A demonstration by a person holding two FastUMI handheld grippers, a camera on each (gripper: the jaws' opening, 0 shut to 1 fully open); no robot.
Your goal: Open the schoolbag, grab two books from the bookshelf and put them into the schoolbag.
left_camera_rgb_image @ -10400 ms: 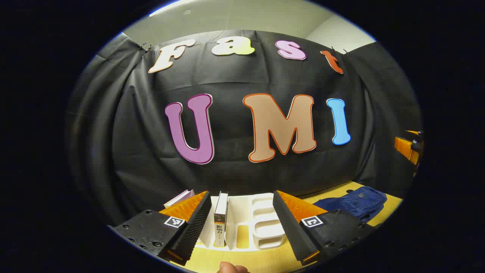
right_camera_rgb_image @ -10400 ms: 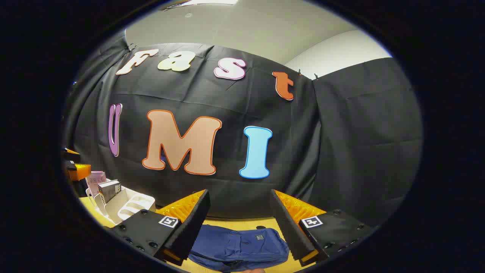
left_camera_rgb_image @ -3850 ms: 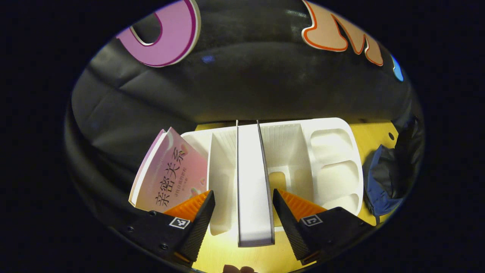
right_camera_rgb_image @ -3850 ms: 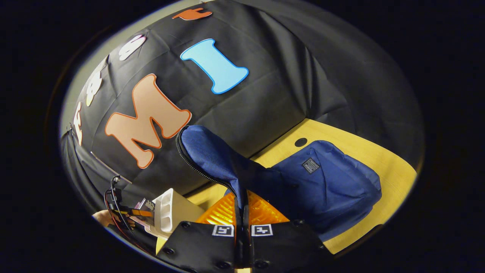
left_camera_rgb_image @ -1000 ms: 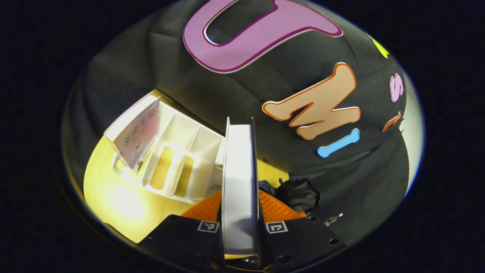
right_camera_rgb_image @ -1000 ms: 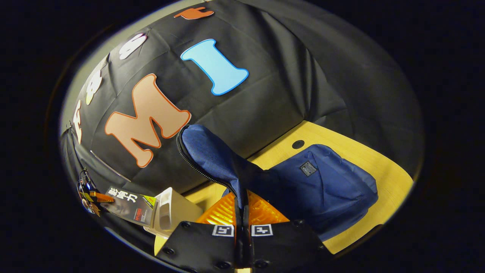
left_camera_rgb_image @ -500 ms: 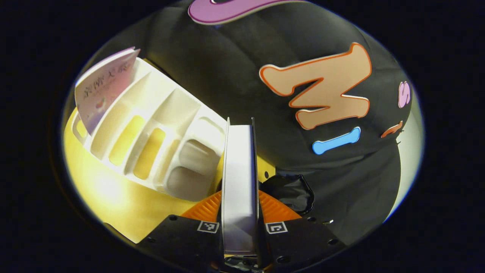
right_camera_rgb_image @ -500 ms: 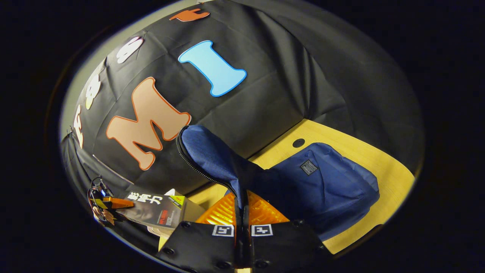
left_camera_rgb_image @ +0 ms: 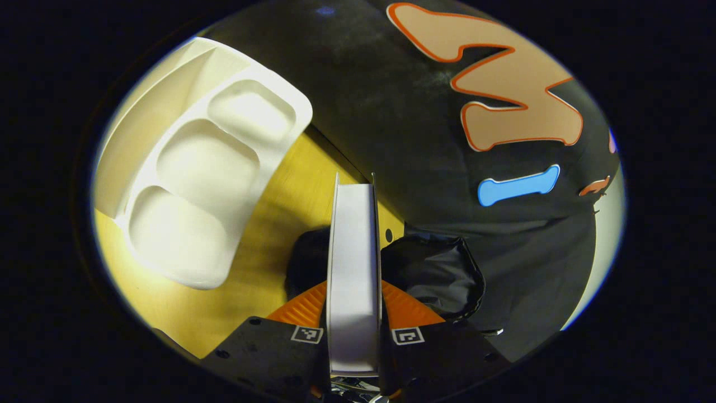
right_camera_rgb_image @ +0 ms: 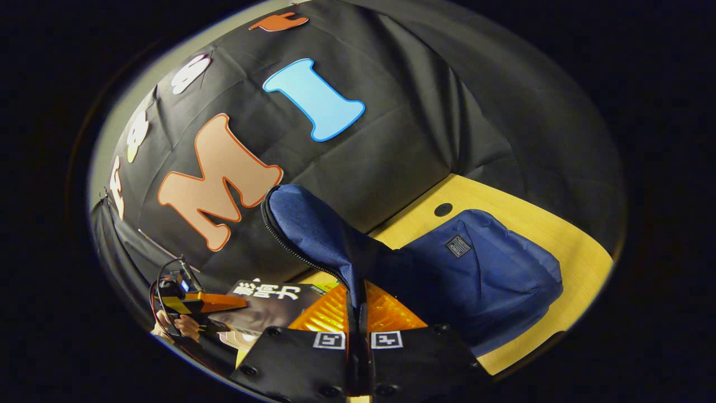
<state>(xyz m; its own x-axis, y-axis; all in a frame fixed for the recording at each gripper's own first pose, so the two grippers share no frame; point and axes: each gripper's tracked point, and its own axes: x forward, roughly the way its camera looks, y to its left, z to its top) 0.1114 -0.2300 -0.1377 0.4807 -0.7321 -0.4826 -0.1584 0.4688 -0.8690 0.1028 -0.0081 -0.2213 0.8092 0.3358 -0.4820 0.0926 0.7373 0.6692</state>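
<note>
The left gripper (left_camera_rgb_image: 354, 313) is pinching a book (left_camera_rgb_image: 353, 268) between its jaws, page edge facing the camera, long axis pointing straight at the dark mouth of the schoolbag (left_camera_rgb_image: 436, 274) just ahead. The right gripper (right_camera_rgb_image: 358, 330) (jaws pressed together) is holding up the bag's flap (right_camera_rgb_image: 313, 235) above the surface (right_camera_rgb_image: 537, 235).

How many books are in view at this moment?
1: the book, clamped in the left gripper above the schoolbag, also shows in the right gripper view. Others may be out of frame.
</note>
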